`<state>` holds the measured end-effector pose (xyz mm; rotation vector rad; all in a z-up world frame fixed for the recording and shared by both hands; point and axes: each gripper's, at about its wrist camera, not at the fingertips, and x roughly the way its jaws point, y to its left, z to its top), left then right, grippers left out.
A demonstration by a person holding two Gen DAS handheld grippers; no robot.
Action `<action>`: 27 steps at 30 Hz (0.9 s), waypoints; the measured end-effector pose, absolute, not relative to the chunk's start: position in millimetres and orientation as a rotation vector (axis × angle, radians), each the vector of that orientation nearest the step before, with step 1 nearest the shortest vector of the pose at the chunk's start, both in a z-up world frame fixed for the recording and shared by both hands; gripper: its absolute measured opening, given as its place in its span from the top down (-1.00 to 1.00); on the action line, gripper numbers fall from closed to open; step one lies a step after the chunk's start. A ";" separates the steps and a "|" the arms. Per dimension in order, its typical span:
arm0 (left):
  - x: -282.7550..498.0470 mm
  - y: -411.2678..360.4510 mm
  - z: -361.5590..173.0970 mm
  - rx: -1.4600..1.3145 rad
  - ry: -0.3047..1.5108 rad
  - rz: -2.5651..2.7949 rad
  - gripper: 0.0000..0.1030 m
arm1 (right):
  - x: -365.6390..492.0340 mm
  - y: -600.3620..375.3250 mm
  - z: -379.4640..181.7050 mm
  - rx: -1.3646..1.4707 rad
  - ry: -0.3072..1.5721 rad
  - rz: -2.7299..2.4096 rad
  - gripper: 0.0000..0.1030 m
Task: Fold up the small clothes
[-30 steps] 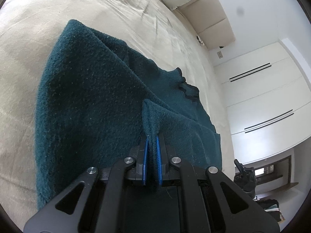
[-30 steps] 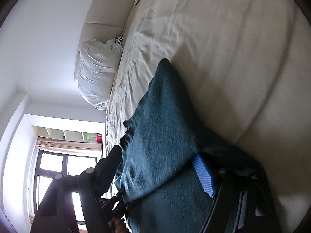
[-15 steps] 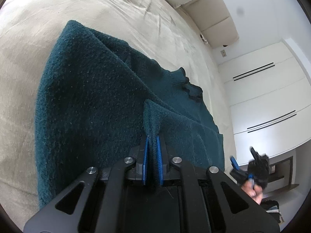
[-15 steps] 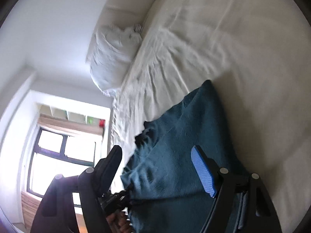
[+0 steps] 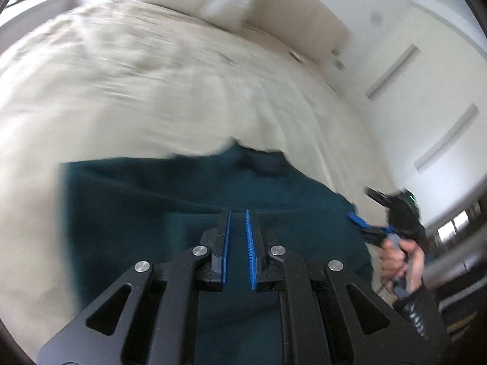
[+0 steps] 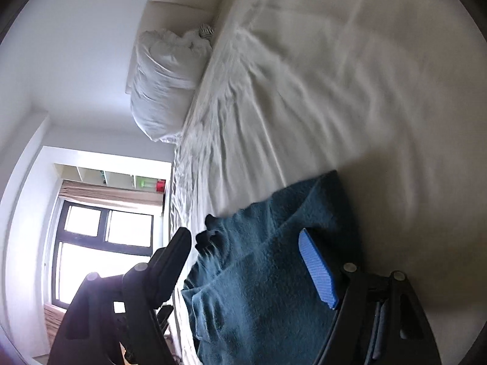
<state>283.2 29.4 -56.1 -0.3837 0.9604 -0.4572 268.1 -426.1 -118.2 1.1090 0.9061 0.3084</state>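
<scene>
A dark teal knitted garment lies folded on the cream bed sheet. My left gripper hovers just above it, jaws slightly apart with nothing between the blue pads. My right gripper is wide open above the same garment, which lies in folds with its edge toward the pillow. The right gripper also shows in the left wrist view, held in a hand off the garment's right edge.
A white pillow and a padded headboard stand at the bed's far end. White wardrobe doors are beside the bed. A window lies beyond the bed's other side.
My left gripper let go of the garment's fold, opened slightly and swung back. My right gripper, open since half a second ago, drew back a little.
</scene>
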 end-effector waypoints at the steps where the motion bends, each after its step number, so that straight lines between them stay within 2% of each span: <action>1: 289.6 18.0 -65.9 -0.374 0.992 -0.454 0.83 | 267.1 -426.7 -119.7 1.106 0.908 0.306 -0.40; 5: 297.1 11.2 -112.1 -0.404 1.082 -0.427 0.83 | 248.3 -422.9 -118.4 1.083 0.907 0.363 -0.40; 10: 279.8 25.4 -114.6 -0.438 1.046 -0.449 0.83 | 208.9 -417.1 -110.7 1.028 0.927 0.389 -0.41; 13: 270.8 25.9 -108.4 -0.409 1.029 -0.442 0.83 | 193.9 -409.7 -95.0 1.048 0.874 0.436 -0.45; 16: 265.2 27.0 -113.3 -0.410 1.015 -0.442 0.83 | 191.7 -401.0 -95.3 1.009 0.878 0.439 -0.64; 17: 259.2 31.0 -114.4 -0.411 1.008 -0.447 0.83 | 194.6 -399.5 -103.5 1.000 0.911 0.420 -0.62; 19: 252.4 35.0 -113.4 -0.420 1.004 -0.446 0.83 | 194.0 -399.8 -119.0 1.002 0.948 0.389 -0.33; 24: 215.4 58.2 -90.3 -0.399 0.991 -0.418 0.83 | 151.0 -409.3 -97.0 1.010 0.905 0.373 -0.48; 27: 175.9 85.4 -76.1 -0.413 0.975 -0.382 0.81 | 109.7 -406.2 -74.7 0.911 0.885 0.378 -0.48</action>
